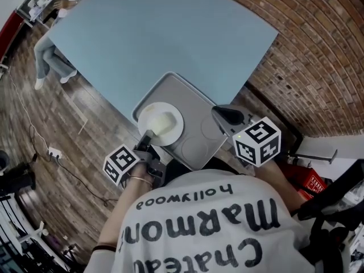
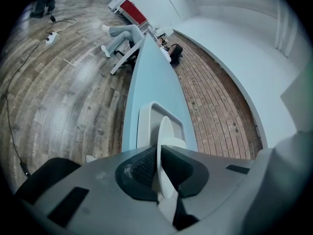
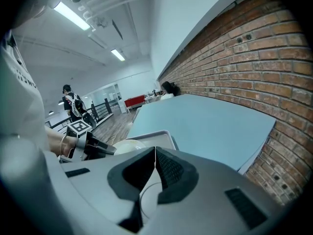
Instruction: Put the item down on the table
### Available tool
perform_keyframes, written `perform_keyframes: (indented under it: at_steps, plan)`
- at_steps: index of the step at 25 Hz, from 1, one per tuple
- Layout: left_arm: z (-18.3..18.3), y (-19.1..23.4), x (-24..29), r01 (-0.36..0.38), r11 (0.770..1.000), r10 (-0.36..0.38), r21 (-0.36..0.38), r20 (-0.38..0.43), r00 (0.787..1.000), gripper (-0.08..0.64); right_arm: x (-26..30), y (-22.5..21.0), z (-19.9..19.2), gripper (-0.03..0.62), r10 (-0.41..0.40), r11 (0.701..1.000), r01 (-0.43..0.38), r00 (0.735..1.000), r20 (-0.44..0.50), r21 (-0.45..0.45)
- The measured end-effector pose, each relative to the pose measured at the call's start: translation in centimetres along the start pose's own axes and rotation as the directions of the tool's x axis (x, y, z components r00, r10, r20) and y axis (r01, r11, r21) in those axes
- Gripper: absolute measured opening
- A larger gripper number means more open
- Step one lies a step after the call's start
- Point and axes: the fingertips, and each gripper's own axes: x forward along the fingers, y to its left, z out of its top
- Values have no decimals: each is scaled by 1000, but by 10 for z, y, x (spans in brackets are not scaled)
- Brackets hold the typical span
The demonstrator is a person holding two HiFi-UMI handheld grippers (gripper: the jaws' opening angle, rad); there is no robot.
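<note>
Left gripper (image 1: 148, 140) is clamped on the near rim of the white plate (image 1: 163, 122), at the left side of the grey tray (image 1: 190, 98) by the table's (image 1: 170, 33) near edge, right gripper (image 1: 225, 116) pinched together on nothing; plate looks light, stiff, slick and chippable, so a rim grip makes sense.

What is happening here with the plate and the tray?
A person holds a hand-held gripper in each hand at a light blue table. The left hand-held gripper is clamped on the rim of a white plate, over a grey tray at the table's near edge. The right hand-held gripper, jaws together, is by the tray's right edge and seems to hold nothing. The plate is not yet on the bare table.
</note>
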Motion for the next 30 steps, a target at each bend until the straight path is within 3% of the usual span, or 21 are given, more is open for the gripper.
perform_keyframes:
  at_steps: [9,19,25,30]
  plan:
    - [13,-17,21,-78,983,70,169,55,996,28,-2,-11,0,11,5,999,-6,1000,14,40]
    - [19,-29,41,-113,962,98,248,75,992,28,-1,-17,-6,11,-1,998,0,1000,13,58]
    - [26,-30,44,-166,917,140,362,98,985,44,1,-20,-6,11,-6,998,5,1000,10,68]
    - [23,-32,47,-222,853,184,472,126,975,64,0,-23,-7,12,-9,997,9,1000,9,72]
